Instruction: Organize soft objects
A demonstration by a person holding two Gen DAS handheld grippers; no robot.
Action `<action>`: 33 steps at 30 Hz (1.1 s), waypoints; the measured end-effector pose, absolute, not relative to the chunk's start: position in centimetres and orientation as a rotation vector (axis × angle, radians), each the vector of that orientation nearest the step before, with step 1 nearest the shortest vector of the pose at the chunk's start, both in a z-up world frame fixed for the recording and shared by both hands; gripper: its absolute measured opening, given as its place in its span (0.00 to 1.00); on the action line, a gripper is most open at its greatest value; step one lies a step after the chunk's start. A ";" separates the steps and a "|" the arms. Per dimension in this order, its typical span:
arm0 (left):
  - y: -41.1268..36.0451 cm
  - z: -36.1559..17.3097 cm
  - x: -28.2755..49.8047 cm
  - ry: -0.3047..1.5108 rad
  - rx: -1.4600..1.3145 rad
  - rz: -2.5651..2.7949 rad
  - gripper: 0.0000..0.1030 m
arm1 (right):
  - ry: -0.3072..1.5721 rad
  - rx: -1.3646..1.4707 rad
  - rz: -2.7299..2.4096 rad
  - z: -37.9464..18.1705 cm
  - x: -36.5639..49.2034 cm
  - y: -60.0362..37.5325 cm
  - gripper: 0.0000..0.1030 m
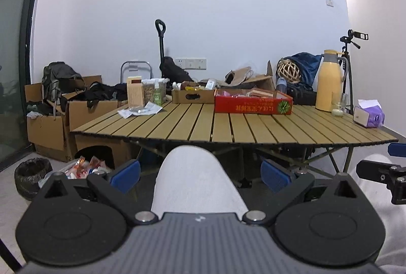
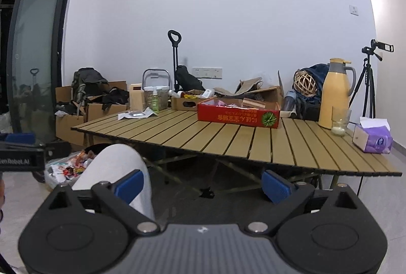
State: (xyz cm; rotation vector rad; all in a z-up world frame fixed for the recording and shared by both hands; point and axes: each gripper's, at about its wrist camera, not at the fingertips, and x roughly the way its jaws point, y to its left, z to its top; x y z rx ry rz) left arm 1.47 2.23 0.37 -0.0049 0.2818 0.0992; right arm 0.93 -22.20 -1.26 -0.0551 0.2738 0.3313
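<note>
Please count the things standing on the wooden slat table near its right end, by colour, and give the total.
Yellow: 1, the thermos jug
Clear: 1, the glass cup
Purple: 1, the tissue pack
Total: 3

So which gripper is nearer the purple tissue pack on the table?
Right. The tissue pack lies at the table's right end, ahead and right of the right gripper; the left gripper sits further left, by the knee.
</note>
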 end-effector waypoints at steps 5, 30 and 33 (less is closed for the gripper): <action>2.1 -0.1 0.5 0.283 -0.005 0.097 1.00 | 0.275 -0.048 0.332 -1.7 -0.4 -21.9 0.97; 2.3 0.3 -1.6 0.241 -0.004 0.073 1.00 | 0.226 -0.039 0.318 -1.2 -2.8 -22.6 0.97; 2.2 0.3 -1.7 0.233 -0.003 0.072 1.00 | 0.222 -0.041 0.315 -1.2 -2.8 -22.6 0.97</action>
